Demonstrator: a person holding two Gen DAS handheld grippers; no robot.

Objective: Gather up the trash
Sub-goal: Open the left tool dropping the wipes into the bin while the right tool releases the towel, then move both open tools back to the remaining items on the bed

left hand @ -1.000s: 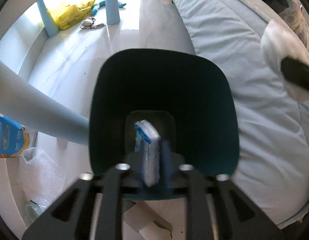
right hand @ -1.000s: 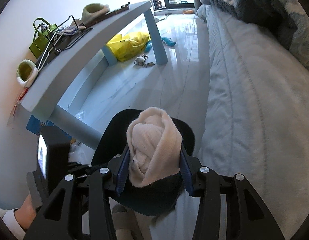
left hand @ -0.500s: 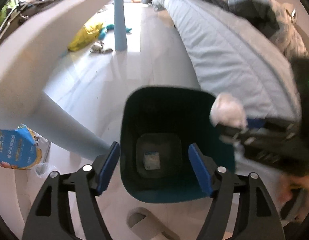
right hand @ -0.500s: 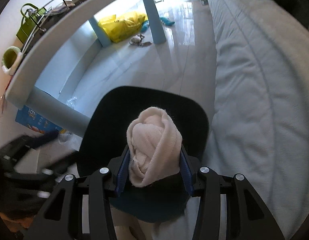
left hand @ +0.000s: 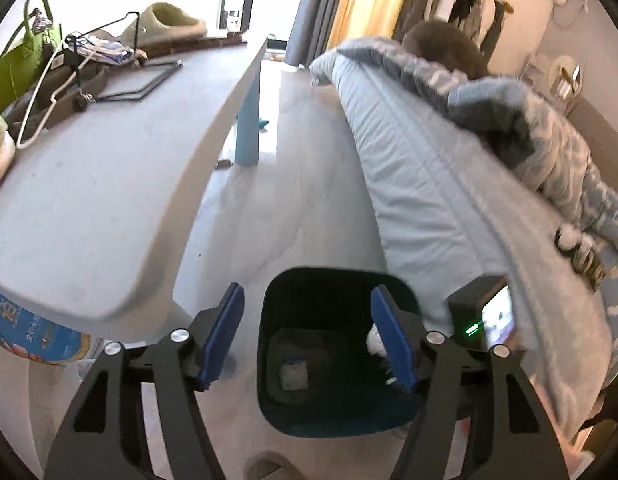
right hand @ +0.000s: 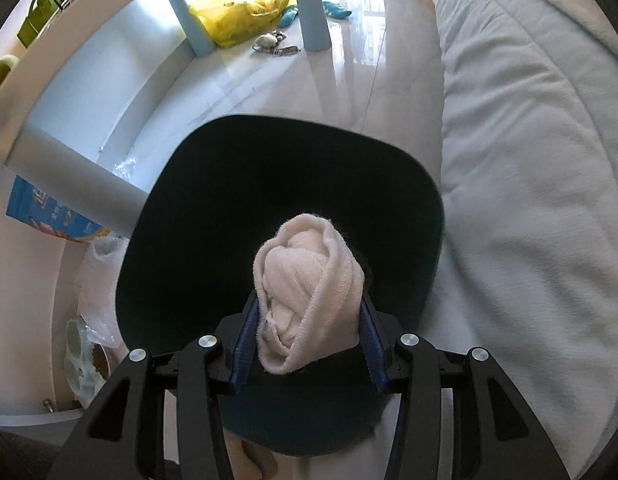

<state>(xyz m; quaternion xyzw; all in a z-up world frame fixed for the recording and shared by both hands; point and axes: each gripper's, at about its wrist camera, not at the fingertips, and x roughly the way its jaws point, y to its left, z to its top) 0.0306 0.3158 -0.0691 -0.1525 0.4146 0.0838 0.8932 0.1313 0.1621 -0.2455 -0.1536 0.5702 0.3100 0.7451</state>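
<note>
A dark teal trash bin (left hand: 333, 274) stands on the floor between the table and the bed. A small blue-and-white packet (left hand: 293, 374) lies on its bottom. My left gripper (left hand: 305, 294) hangs high above the bin with nothing between its fingers, and its jaws are closing. My right gripper (right hand: 309, 320) points down into the bin (right hand: 293, 120), with both pads touching a rolled white cloth wad (right hand: 309, 292) as its jaws start opening. In the left wrist view that wad (left hand: 374, 340) peeks out behind my left gripper's right finger.
A grey table (left hand: 89, 208) with a green bag, a hanger and slippers is on the left; a blue carton (left hand: 25, 332) sits under it. The quilted bed (left hand: 429, 200) borders the bin's right side. A yellow bag (right hand: 237, 20) and keys (right hand: 275, 44) lie by the far table legs.
My left gripper let go of the packet, which dropped to the bin's bottom, then rose and tilted up. My right gripper sank closer over the bin with the cloth wad.
</note>
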